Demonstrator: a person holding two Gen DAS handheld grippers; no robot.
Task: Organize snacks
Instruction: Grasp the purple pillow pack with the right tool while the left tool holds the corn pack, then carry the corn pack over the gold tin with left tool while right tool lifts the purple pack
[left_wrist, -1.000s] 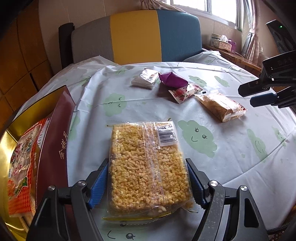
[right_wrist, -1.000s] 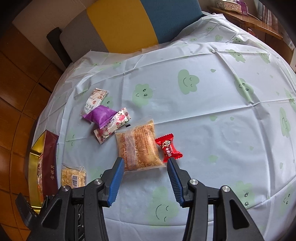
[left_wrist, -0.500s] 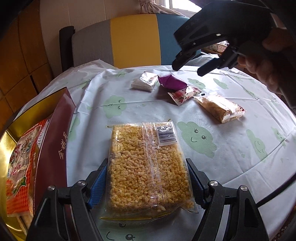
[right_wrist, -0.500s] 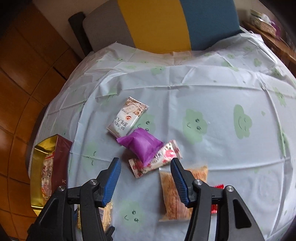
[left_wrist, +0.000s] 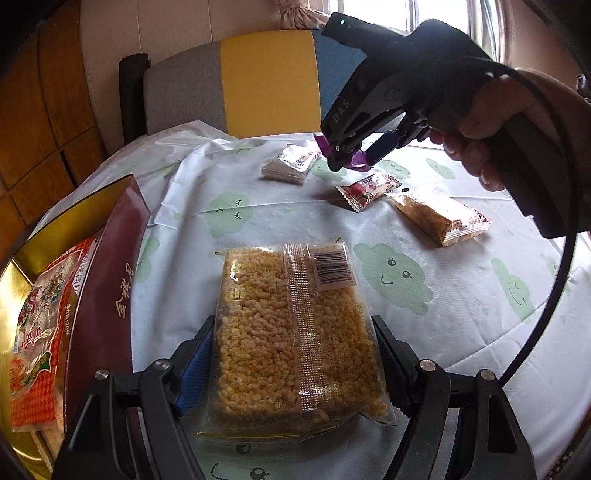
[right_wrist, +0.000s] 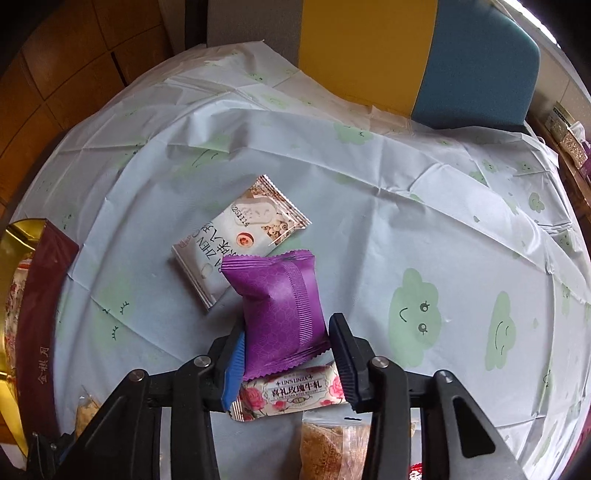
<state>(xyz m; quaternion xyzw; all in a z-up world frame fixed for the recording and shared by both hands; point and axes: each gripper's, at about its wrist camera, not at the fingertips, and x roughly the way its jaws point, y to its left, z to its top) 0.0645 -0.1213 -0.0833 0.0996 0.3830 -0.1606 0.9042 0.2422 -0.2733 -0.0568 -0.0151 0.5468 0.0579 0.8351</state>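
My left gripper (left_wrist: 291, 350) is shut on a clear pack of yellow puffed-rice cake (left_wrist: 295, 332), held low over the table. My right gripper (right_wrist: 286, 354) is shut on a purple snack pouch (right_wrist: 282, 314), lifted above the cloth; it also shows in the left wrist view (left_wrist: 354, 157). On the table lie a white-silver packet (right_wrist: 240, 236), a rose-print candy bar (right_wrist: 291, 393) and a brown crispy-snack pack (left_wrist: 439, 218). A gold and maroon box (left_wrist: 107, 280) at the left holds a red-orange packet (left_wrist: 40, 332).
The round table wears a pale cloth with green clouds (left_wrist: 399, 280). A grey, yellow and blue chair (left_wrist: 258, 81) stands behind it. A small red candy (right_wrist: 417, 472) peeks at the bottom edge. Wooden floor lies to the left.
My right gripper moved left past the brown pack and candy bar, closed on the purple pouch and lifted it. My left gripper stays on the rice cake.
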